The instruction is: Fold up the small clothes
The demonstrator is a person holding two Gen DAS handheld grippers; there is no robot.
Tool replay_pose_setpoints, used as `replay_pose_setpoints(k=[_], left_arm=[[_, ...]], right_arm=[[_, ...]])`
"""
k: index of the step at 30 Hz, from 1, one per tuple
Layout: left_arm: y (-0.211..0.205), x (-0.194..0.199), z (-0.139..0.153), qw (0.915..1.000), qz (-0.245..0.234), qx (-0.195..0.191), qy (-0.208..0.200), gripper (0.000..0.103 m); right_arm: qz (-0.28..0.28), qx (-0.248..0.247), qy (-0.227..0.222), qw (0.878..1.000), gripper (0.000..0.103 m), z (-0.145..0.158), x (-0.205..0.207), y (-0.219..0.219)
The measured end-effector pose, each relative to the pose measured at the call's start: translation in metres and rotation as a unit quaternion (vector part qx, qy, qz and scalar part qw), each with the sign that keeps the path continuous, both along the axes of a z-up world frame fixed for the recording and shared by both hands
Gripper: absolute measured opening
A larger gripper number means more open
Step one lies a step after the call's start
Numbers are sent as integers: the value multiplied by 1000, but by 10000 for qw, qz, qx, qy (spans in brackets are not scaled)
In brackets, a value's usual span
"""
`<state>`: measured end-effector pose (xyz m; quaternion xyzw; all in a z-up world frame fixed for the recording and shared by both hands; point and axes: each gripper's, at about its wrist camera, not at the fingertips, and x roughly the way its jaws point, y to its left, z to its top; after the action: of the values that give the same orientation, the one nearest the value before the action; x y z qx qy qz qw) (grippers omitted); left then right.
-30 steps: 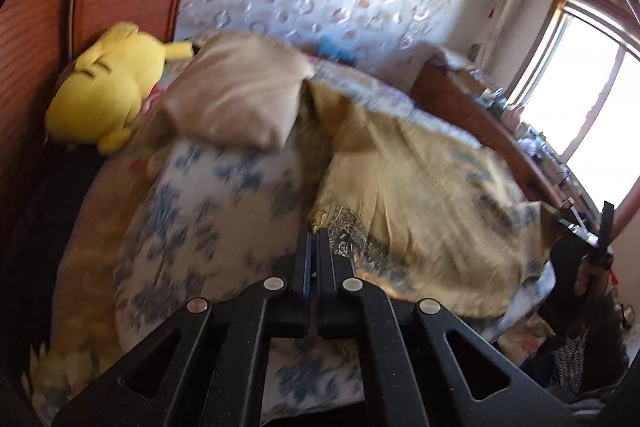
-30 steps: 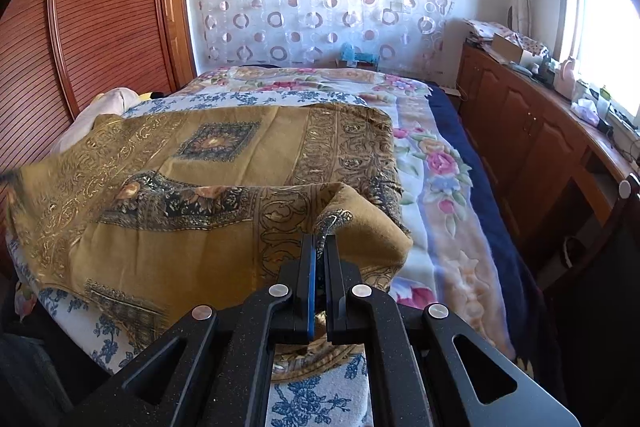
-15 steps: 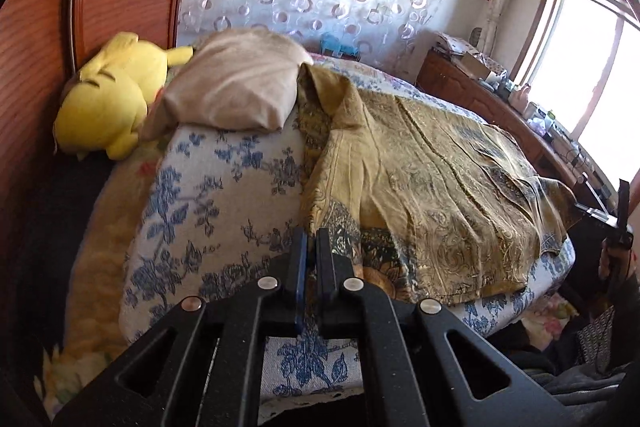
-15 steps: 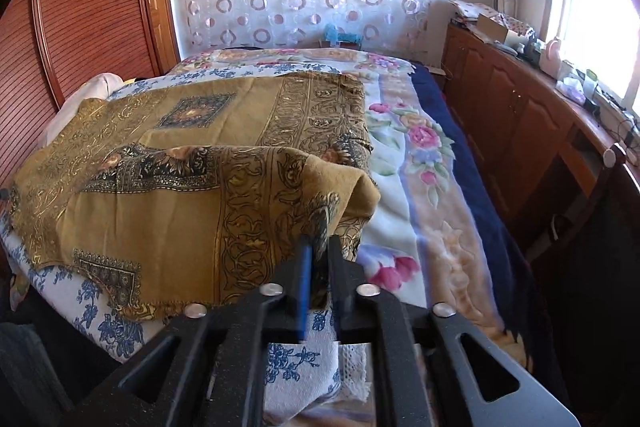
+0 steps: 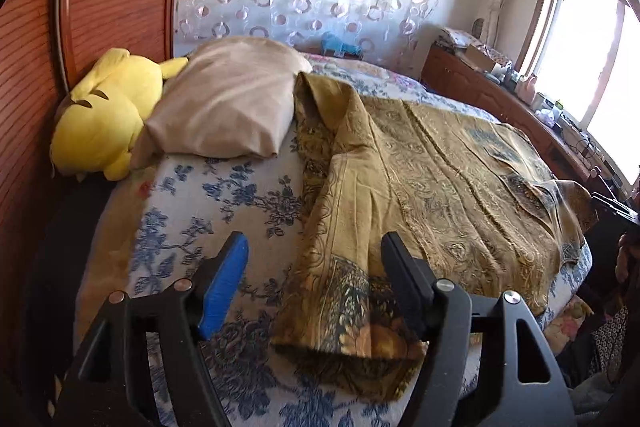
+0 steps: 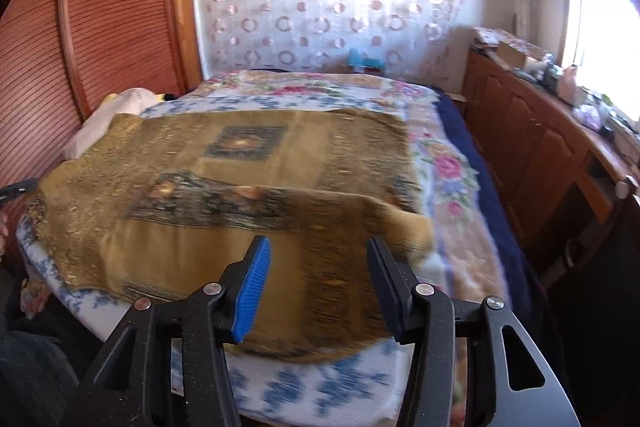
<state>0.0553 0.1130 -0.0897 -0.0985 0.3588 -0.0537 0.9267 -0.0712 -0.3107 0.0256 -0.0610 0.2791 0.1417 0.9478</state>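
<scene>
Cloth [image 5: 432, 187] lies spread on the bed [image 5: 224, 195] beside a pillow [image 5: 228, 107] and plush [image 5: 104, 111]; left gripper [image 5: 314, 251] spread, one corner between its fingers, ungripped; right view: right gripper [image 6: 318, 251] spread above the cloth's [image 6: 224, 187] folded near edge, blurred.

1. A home bedroom: a bed [image 6: 460, 187] with floral sheets fills the middle of both views.
2. A pillow [image 5: 228, 107] and a yellow plush toy [image 5: 104, 115] lie at one end of it.
3. A circle-patterned curtain [image 6: 320, 7] hangs behind.
4. Wooden cabinets [image 6: 532, 147] with clutter on top run beneath a bright window [image 5: 592, 51].
5. Slatted wooden doors [image 6: 100, 39] line the other side.
</scene>
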Motion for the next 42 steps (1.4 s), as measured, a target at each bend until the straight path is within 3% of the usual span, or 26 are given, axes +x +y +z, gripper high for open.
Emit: replay_pose_setpoints(k=[12,15,17,19,23,30,36,42], left_arm=[[-9,24,-19,9989,-205,-145,392,69],[-15,26,-18,9990,-267,-37,356,55],[-20,25,-18,9988,-336,-10,351,39],[-25,26,-19,9980,-490,-36,393,10],[-35,25,-7,9973,-672,-126,265,9],[-81,37,65,9890,-1367,-337,-454,8],[-166,74,113,9709,-2254,-297,-759,8],[-247,101,133,9534,-2905,-112,-809,8]], right_arm=[[586,-183,383,9974,58,-48,33,70],[561,-220,396,9974,58,-52,36,72],[563,-180,421,9974,59,-54,38,71],[567,-143,442,9973,59,-54,38,73],[572,-67,436,9974,59,-57,39,73],[533,71,385,9978,59,-54,32,67],[324,340,240,9986,59,-44,16,39],[118,462,153,9987,59,-40,-4,5]])
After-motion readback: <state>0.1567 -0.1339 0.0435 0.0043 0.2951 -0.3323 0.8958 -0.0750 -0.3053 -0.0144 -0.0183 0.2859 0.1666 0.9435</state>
